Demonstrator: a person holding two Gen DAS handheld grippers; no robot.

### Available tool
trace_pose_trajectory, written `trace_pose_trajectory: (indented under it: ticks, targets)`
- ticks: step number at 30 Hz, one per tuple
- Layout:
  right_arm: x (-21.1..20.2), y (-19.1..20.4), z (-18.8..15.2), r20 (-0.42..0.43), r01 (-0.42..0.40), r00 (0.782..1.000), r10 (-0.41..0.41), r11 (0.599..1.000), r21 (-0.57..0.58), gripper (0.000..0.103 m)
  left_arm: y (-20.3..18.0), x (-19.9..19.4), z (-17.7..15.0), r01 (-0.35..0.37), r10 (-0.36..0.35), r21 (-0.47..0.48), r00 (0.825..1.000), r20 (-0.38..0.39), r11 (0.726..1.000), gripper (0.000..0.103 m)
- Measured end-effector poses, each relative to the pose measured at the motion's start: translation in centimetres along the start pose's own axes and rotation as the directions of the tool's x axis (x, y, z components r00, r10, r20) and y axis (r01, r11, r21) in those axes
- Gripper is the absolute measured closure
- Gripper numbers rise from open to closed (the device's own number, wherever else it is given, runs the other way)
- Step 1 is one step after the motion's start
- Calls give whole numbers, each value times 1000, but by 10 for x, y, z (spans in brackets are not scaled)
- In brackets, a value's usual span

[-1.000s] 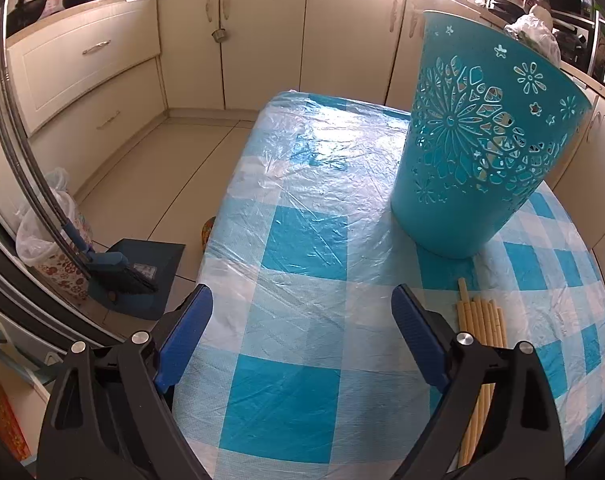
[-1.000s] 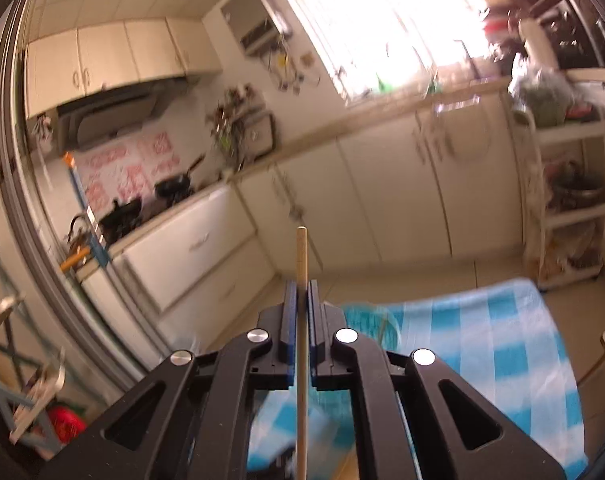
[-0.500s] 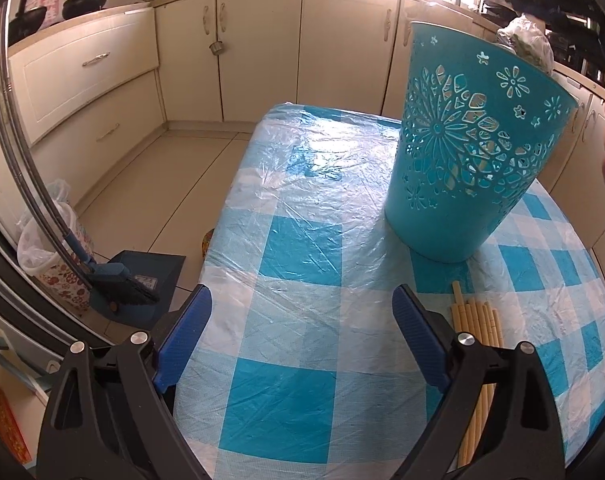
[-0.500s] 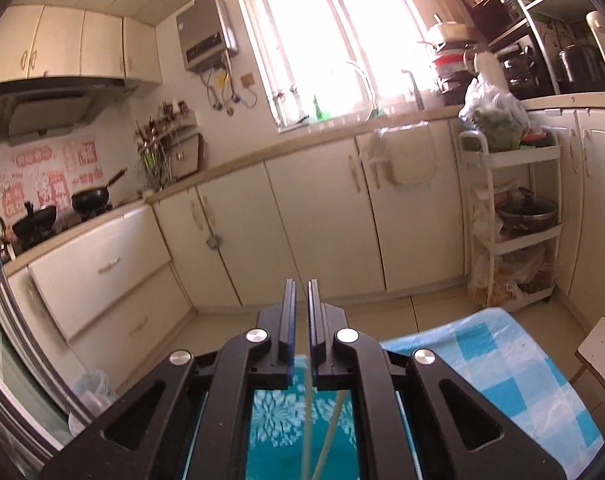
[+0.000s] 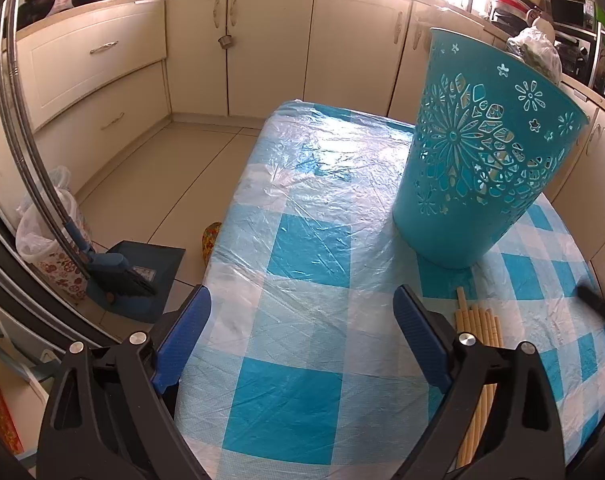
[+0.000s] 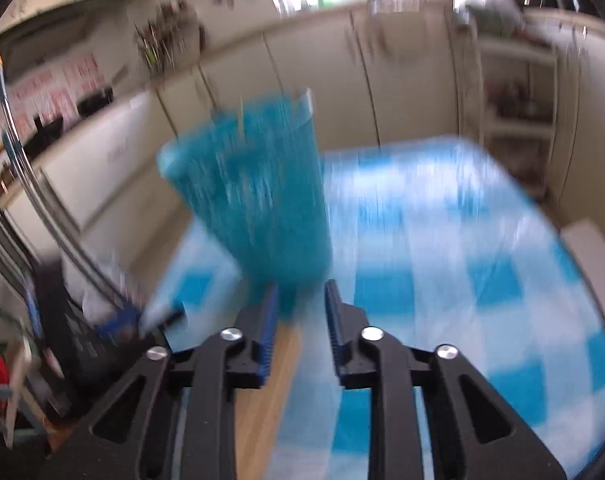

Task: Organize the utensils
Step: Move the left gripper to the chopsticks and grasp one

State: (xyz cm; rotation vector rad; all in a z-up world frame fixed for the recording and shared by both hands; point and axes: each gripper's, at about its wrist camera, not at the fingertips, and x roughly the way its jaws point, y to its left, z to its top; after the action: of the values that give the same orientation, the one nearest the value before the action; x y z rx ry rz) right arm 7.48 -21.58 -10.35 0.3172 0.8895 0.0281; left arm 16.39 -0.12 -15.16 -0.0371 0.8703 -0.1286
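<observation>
A tall teal cut-out basket (image 5: pixel 486 156) stands on the blue-checked table (image 5: pixel 302 248). It also shows, blurred, in the right wrist view (image 6: pixel 258 196). Several wooden chopsticks (image 5: pixel 482 324) lie bundled on the cloth just in front of the basket; they appear as a tan blur in the right wrist view (image 6: pixel 266 396). My left gripper (image 5: pixel 302 332) is open and empty, low over the table's near edge, left of the chopsticks. My right gripper (image 6: pixel 300 304) is open and empty, above the chopsticks and pointing at the basket's base.
Cream kitchen cabinets (image 5: pixel 262 40) line the far walls. A dustpan and brush (image 5: pixel 130 276) and a bagged bin (image 5: pixel 46 236) stand on the floor left of the table. A white shelf rack (image 6: pixel 514 92) stands at the far right.
My right gripper, shut on one chopstick above the basket a second ago, has let it go, opened and swung down fast toward the table. My left gripper has barely moved.
</observation>
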Motion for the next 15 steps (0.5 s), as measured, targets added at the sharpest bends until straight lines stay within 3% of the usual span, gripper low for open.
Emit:
trace_pose_trajectory:
  ticks: [5,15]
  targets:
    - [26,9,-15,-72,1,997,-3,1000,-22,88,0,1,-1,-3,3,2,1000,-3,1000,14]
    - [29,23,-22,-62,55,996,-65,988,-144,89,2,2,0,4,-4,-9,1000,-11,1000,13]
